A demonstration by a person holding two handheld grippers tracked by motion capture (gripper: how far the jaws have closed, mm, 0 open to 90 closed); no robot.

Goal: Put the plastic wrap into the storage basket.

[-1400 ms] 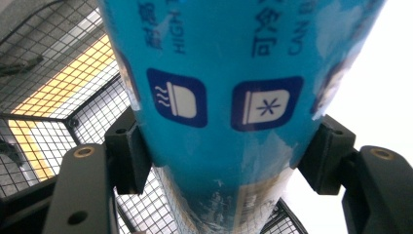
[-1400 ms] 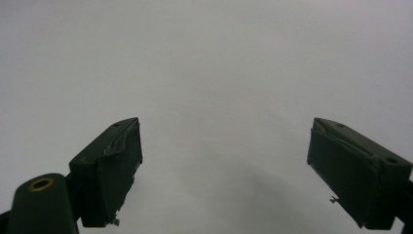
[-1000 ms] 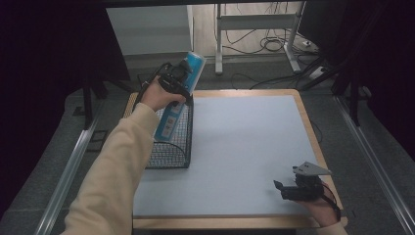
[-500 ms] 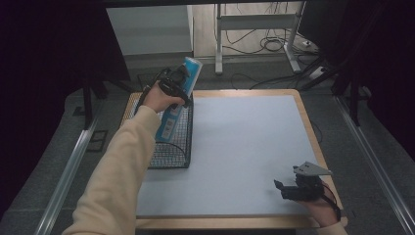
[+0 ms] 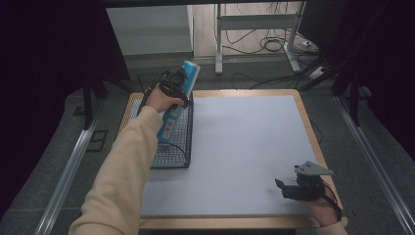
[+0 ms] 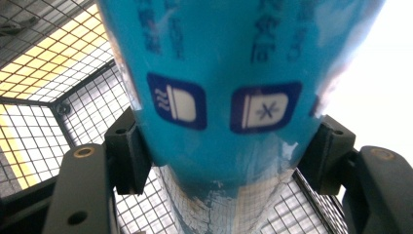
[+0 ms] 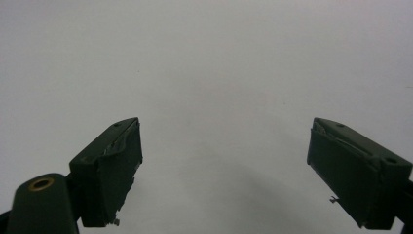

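Left tongs (image 5: 172, 88) clamped on a blue packet (image 6: 214, 83), jaws pressing its two sides, above the far end of the wire basket (image 5: 169, 147) at the counter's (image 5: 244, 147) left edge; packet tilted, top end up and away, lower end down inside the basket. Right tongs (image 5: 293, 188) spread wide and empty, resting near the counter's near right corner, well apart from the basket.

Probably a matter of lifting the packet out or settling it in; cannot tell which. Either way: keep the pinch firm on the slick wrapper, since the film looks crinkled below the jaws and likely to slip; move along the packet's own tilt; keep the lower end clear of the mesh walls; leave the right tongs parked.
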